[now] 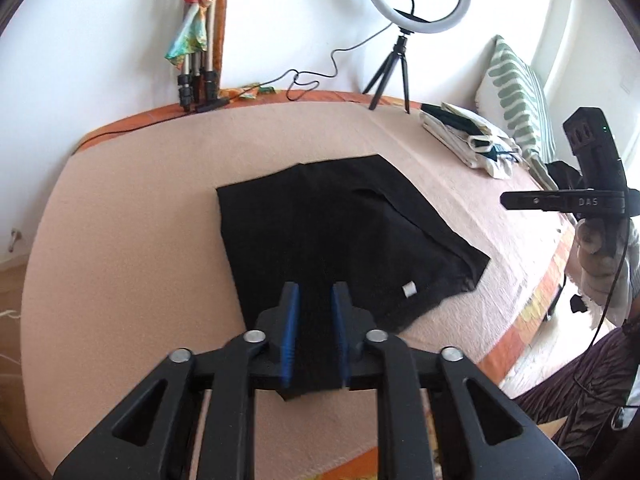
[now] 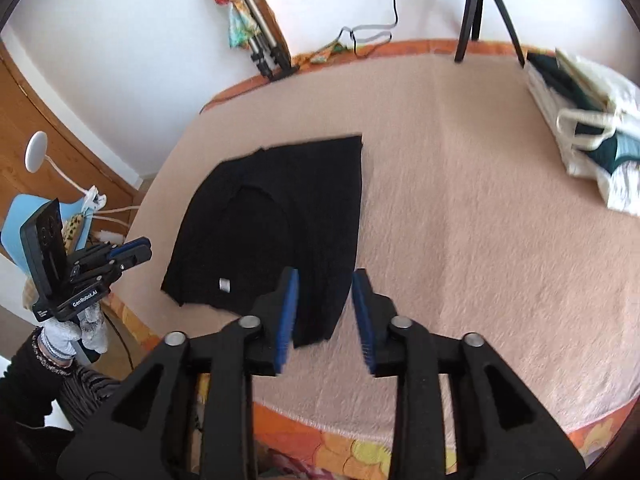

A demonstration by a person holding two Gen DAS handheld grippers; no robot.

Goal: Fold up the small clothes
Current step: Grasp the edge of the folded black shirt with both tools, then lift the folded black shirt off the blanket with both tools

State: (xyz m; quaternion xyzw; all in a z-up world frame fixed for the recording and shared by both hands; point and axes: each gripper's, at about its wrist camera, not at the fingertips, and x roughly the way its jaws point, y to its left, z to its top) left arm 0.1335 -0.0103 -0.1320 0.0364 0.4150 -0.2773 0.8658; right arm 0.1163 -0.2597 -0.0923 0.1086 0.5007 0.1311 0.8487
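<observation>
A black garment (image 1: 340, 232) lies partly folded on the pink blanket, with a small white tag (image 1: 409, 290) near its near edge. It also shows in the right wrist view (image 2: 280, 216). My left gripper (image 1: 314, 292) hovers over the garment's near corner with its blue pads apart and nothing between them gripped. My right gripper (image 2: 325, 278) is open above the garment's near right corner. The left gripper also shows at the left of the right wrist view (image 2: 132, 254), off the bed edge. The right gripper's body shows at the right of the left wrist view (image 1: 568, 200).
A stack of folded clothes (image 1: 472, 136) and a white bag (image 2: 592, 132) sit at the far right of the bed. A ring light on a tripod (image 1: 416, 0), a folded stand (image 1: 200, 60) and a cable (image 1: 312, 80) are by the wall. A striped pillow (image 1: 520, 92) leans at right.
</observation>
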